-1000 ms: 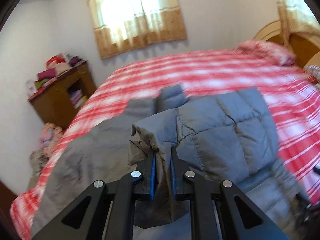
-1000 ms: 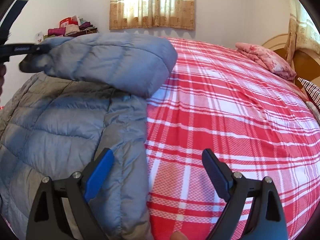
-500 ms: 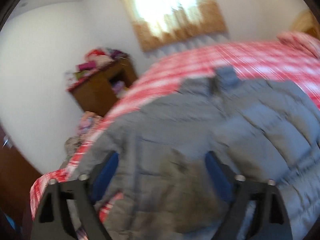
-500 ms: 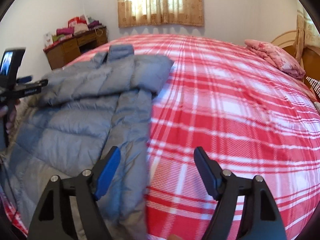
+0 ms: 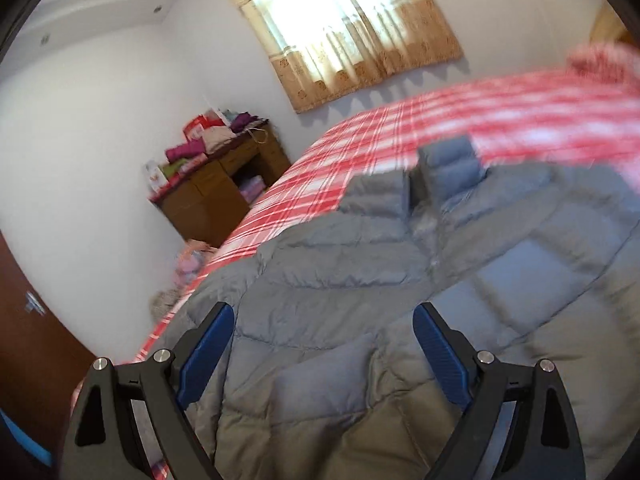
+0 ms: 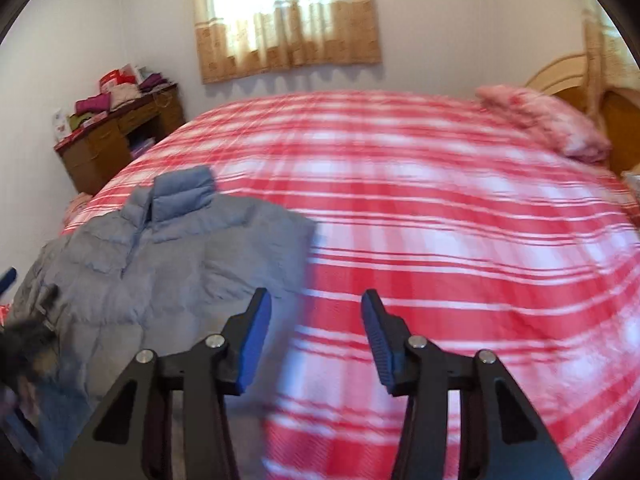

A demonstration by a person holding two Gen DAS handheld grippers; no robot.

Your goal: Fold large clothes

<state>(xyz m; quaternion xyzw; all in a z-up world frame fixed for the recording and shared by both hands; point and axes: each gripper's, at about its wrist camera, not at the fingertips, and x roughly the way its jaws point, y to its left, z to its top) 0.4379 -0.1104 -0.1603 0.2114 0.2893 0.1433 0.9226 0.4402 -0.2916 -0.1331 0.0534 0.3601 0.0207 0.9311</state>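
On a wide bed [image 6: 440, 220] covered with a red and white plaid sheet lies a grey puffy jacket [image 6: 180, 264], spread out near the bed's left edge with its stand-up collar [image 6: 184, 192] pointing toward the far wall. One sleeve looks folded across the body, giving the jacket a straight right edge in the right wrist view.

From the left wrist view, the left claw [image 5: 322, 344] hovers just above the lower part of the jacket [image 5: 360, 280]. Its two blue-padded fingers [image 5: 206, 350] are spread wide apart and hold nothing; quilted grey fabric fills the space between and below them. The collar [image 5: 448, 168] sits well ahead of this claw, farther up the bed [image 5: 340, 148].

From the right wrist view, the right claw [image 6: 316, 332] is also released, its fingers [image 6: 254, 340] parted and grasping nothing. The left finger sits over the jacket's right edge, while the right finger is over bare plaid sheet, so the jacket lies mostly to the left of this claw. Whether either claw touches the fabric cannot be told.

A pink pillow [image 6: 540, 124] rests at the far right of the bed beside a wooden headboard [image 6: 568, 80]. Against the far wall stands a brown wooden dresser [image 6: 116, 140] piled with folded clothes [image 6: 120, 90], and above the bed hangs a tan curtain [image 6: 284, 16] over a bright window. Both views are partly blurred.
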